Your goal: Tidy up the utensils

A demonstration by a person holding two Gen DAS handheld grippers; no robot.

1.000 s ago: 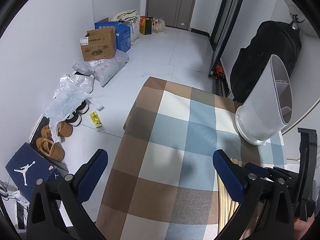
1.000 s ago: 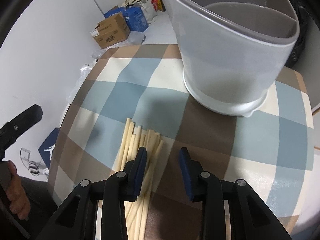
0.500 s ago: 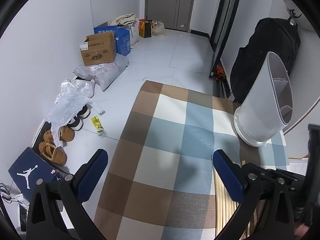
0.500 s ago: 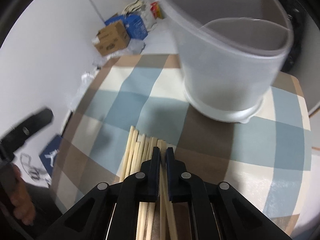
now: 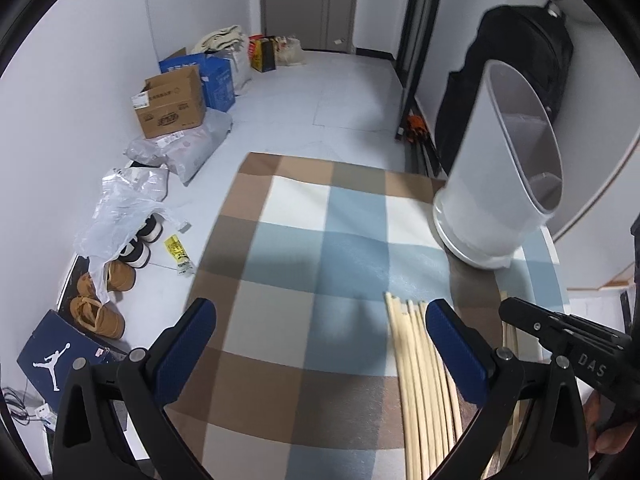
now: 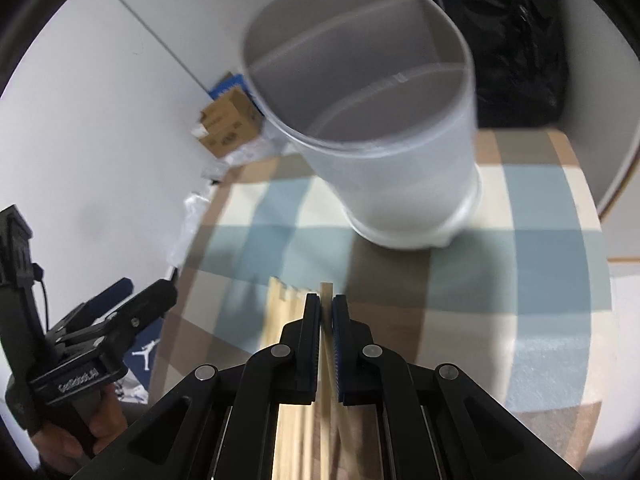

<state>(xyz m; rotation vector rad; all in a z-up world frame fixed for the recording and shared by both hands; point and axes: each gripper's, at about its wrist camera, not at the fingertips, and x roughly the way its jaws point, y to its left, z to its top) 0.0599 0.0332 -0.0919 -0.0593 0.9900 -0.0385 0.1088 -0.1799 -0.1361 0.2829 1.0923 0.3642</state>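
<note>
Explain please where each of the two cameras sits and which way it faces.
Left wrist: on the left hand-held gripper, open, facing across the checked tablecloth toward the room floor; the right hand-held gripper shows at right.
Right wrist: on the right hand-held gripper, shut on one chopstick, facing the white utensil holder; the left hand shows.
Shared: holder, chopstick pile, tablecloth.

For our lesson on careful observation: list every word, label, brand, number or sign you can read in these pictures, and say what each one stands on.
"DAS" on the right gripper body, seen from the left wrist; further letters hidden.
Jumpman logo, no words, on the dark blue shoebox.
Embossed lettering on the left gripper handle: blurred, unreadable.
Print on the cardboard box, blue box and yellow packet: too small to read.
</note>
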